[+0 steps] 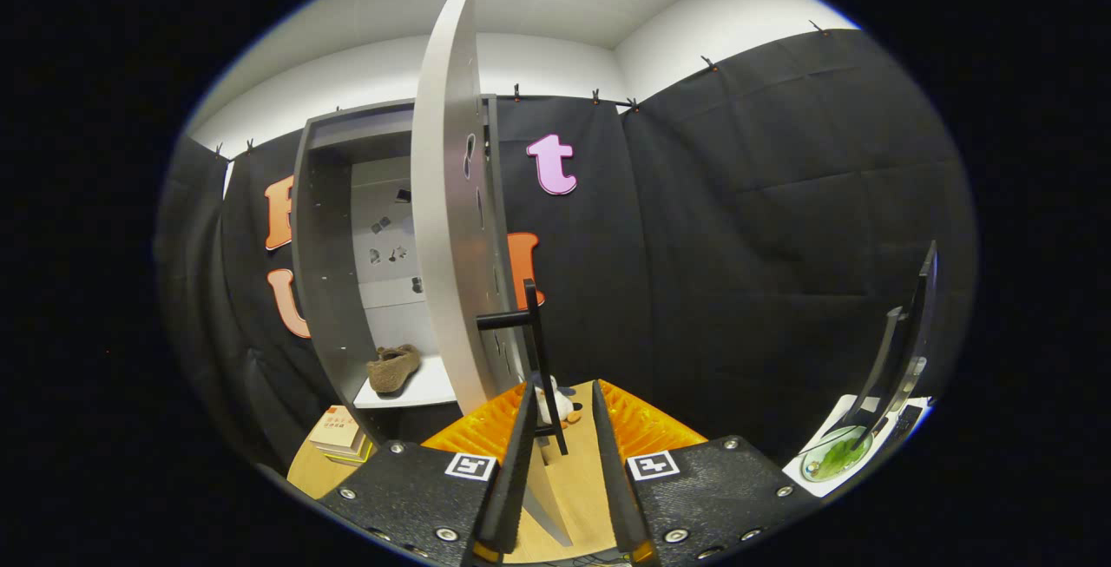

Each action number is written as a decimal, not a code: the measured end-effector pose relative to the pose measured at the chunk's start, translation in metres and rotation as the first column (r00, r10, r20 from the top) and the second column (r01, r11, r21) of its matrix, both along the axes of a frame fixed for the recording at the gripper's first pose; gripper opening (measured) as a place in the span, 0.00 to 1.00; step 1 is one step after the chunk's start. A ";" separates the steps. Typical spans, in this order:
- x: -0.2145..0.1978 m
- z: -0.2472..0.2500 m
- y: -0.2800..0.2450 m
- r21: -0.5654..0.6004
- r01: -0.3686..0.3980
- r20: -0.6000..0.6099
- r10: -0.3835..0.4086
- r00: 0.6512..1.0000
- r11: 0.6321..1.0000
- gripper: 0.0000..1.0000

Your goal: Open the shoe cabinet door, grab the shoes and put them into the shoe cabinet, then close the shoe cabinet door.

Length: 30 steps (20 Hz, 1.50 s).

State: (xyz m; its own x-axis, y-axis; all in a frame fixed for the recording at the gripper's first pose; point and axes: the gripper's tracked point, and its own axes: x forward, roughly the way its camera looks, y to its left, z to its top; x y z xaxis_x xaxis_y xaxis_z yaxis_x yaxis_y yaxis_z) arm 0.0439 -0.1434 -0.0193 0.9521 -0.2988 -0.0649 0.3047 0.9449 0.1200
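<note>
Stack of books lower left on wooden tabletop. Small plush toy, white with orange, low centre. Lower right: dark monitor seen edge-on on a white surface, round green-topped object at its base.

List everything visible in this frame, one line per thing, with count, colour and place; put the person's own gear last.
shoe cabinet: one, grey, against the booth wall, beyond the fingers and to their left
cabinet door: one, light grey, swung open, seen edge-on just ahead of the fingers
door handle: one, black bar, on the door's near face, its lower end between the fingers
shoe: one, brown, on the cabinet's white shelf
books: small stack, pale covers, on the wooden surface below the shelf
soft toy: one, white with orange, beyond the handle
monitor: one, dark, far right on a white surface
gripper: one, jaws apart, either side of the handle's lower end, not pressing it
</note>
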 end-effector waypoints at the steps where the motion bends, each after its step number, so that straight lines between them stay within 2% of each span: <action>1: -0.002 0.000 -0.006 -0.006 0.013 -0.002 -0.013 1.000 1.000 0.40; 6: -0.015 0.001 -0.030 -0.010 0.081 -0.009 -0.081 0.997 0.997 0.38; 11: -0.019 0.009 -0.018 -0.014 0.050 0.008 -0.050 0.999 0.999 0.40; 23: -0.018 0.005 0.042 -0.032 -0.084 -0.029 0.083 0.996 0.996 0.40; 30: -0.010 -0.042 0.101 0.034 -0.205 -0.089 0.208 0.974 0.978 0.40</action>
